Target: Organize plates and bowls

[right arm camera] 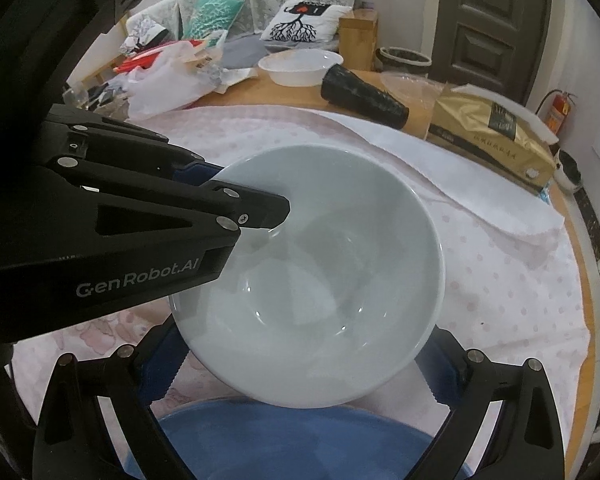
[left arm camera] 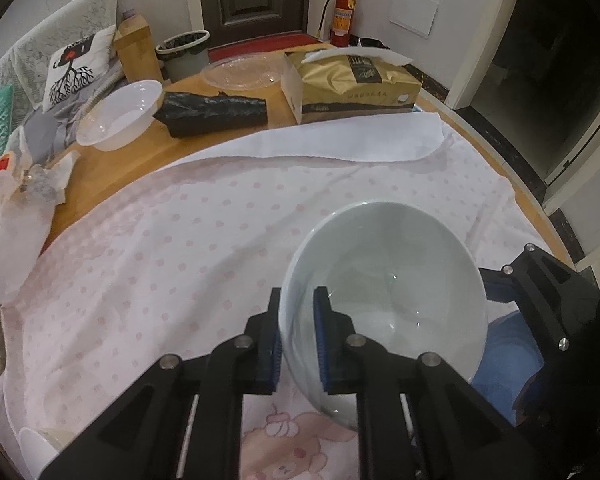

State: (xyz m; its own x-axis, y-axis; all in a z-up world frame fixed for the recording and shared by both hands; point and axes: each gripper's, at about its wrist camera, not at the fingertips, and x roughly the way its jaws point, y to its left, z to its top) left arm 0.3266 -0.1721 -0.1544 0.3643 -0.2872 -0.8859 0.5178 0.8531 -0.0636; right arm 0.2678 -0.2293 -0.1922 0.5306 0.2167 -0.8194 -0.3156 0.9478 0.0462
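Observation:
A pale grey-white ceramic bowl [left arm camera: 392, 288] [right arm camera: 320, 272] hangs tilted above the pink dotted cloth. My left gripper [left arm camera: 298, 320] [right arm camera: 236, 192] is shut on its near rim, one blue pad inside the bowl and one outside. Under the bowl's right side lies a blue dish [left arm camera: 508, 364] [right arm camera: 292, 444] on the cloth. My right gripper [right arm camera: 300, 376] [left arm camera: 500, 348] stands wide open over the blue dish, one finger on each side of the bowl's base. Its fingertips are partly hidden behind the bowl, and its pads press on nothing that I can see.
At the table's far side stand a clear plastic bowl [left arm camera: 120, 114], a black bag roll [left arm camera: 216, 114], a clear plastic lid [left arm camera: 244, 70] and a gold tissue pack [left arm camera: 352, 84]. Crumpled bags [left arm camera: 20, 200] pile up at the left. The round table's edge [left arm camera: 512, 184] curves past on the right.

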